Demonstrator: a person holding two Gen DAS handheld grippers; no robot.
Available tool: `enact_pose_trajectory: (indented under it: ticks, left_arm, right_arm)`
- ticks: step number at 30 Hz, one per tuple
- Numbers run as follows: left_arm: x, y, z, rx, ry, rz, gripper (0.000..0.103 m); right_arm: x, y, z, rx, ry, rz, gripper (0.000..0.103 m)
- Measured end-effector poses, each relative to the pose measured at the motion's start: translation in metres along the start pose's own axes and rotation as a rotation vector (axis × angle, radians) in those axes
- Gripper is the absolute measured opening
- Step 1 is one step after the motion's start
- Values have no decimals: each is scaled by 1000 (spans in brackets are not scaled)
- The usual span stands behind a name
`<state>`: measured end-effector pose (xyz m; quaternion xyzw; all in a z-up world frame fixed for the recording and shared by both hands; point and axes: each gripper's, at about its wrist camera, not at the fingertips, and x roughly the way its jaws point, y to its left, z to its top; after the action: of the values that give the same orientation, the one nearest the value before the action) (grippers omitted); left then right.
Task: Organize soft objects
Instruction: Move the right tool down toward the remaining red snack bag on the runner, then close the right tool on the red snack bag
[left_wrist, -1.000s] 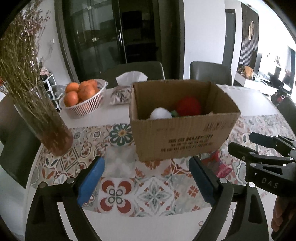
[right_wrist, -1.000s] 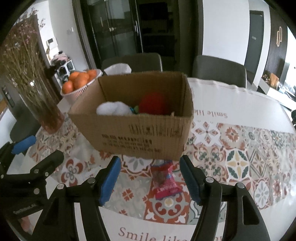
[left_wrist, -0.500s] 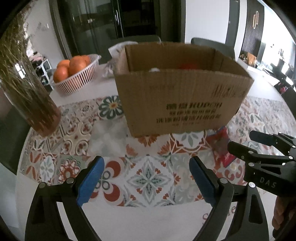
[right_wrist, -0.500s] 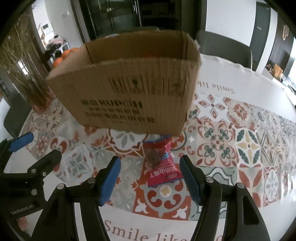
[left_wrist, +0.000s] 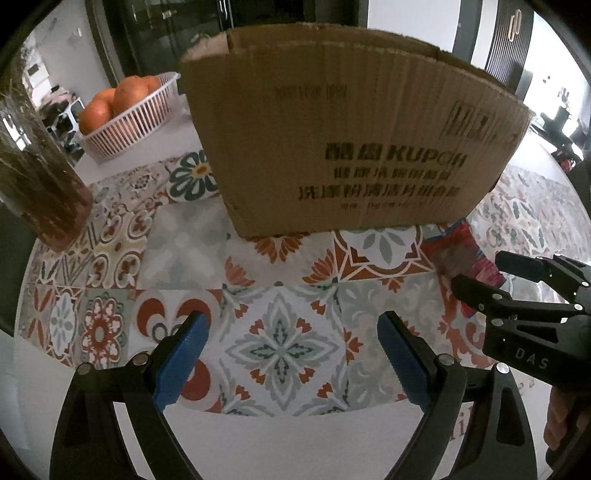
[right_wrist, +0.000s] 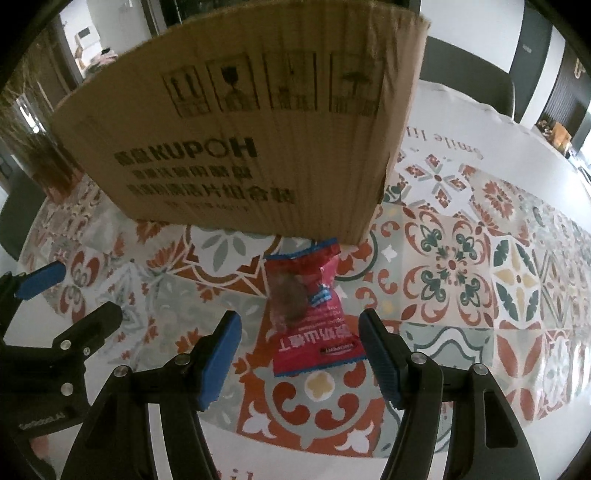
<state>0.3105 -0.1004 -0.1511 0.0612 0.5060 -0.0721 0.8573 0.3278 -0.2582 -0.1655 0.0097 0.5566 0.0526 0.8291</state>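
The tall brown cardboard box (right_wrist: 240, 147) hides its own contents. The red plastic snack packet (right_wrist: 314, 314) lies on the patterned tabletop (right_wrist: 461, 277) just before it. Right tongs (right_wrist: 299, 354) tilt steeply down, open astride the packet; left tongs (left_wrist: 291, 354) gape empty.

"KUPOH" stands on the cardboard box (right_wrist: 236, 147), handling symbols above it. Beside the box, "DAS" marks the right gripper (left_wrist: 480, 280); "Smile" the tablecloth (right_wrist: 461, 147).
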Motion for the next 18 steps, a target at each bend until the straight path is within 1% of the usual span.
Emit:
enact_pose_trajectory:
  ticks: [2, 4, 5, 7, 11, 13, 17, 18]
  left_arm:
    - [6, -1, 1, 0, 10, -4, 91]
    - [10, -1, 1, 2, 16, -8, 85]
    - [12, -1, 1, 2, 20, -10, 83]
    - [17, -1, 1, 6, 30, -13, 77]
    - [24, -1, 2, 5, 47, -31, 69]
    - [27, -1, 2, 2, 52, -44, 60]
    - [33, 0, 3, -5, 59, -60, 51]
    - [35, 0, 4, -6, 59, -61, 48]
  right_arm:
    - [5, 0, 1, 0, 7, -2, 67]
    - [9, -1, 2, -1, 12, -6, 67]
    - [11, -1, 2, -2, 13, -9, 67]
    - [14, -1, 3, -3, 16, -10, 67]
    - [22, 2, 7, -7, 16, -15, 67]
    - [24, 3, 8, -8, 13, -16, 67]
    - [28, 5, 9, -13, 5, -24, 67]
    - [28, 6, 9, -12, 2, -29, 66]
